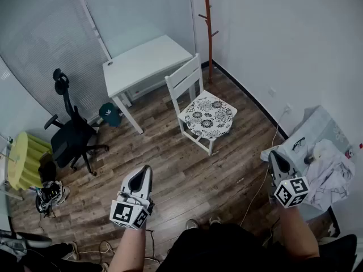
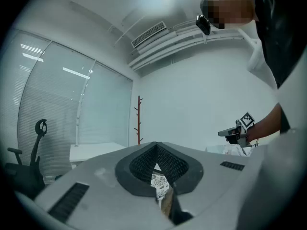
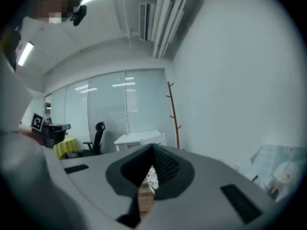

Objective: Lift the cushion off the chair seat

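A cushion [image 1: 208, 117] with a black-and-white flower print lies on the seat of a white wooden chair [image 1: 184, 81] in the middle of the room. Both grippers are held close to the person, well short of the chair. My left gripper [image 1: 146, 170] is shut and empty, pointing toward the chair from the lower left. My right gripper [image 1: 274, 154] is also shut and empty, at the right. A sliver of the cushion [image 2: 158, 180] shows below the closed tips of the left gripper [image 2: 156, 145]. The same print shows as cushion [image 3: 151, 176] under the right gripper [image 3: 152, 147].
A white desk [image 1: 146, 61] stands behind the chair, with a green bin [image 1: 110, 114] beside it. A black office chair [image 1: 71, 135] and a yellow-green stool [image 1: 22, 157] are at the left. A coat stand [image 1: 208, 21] is by the wall. A cluttered table [image 1: 317, 146] is at the right, and a cable [image 1: 258, 188] crosses the floor.
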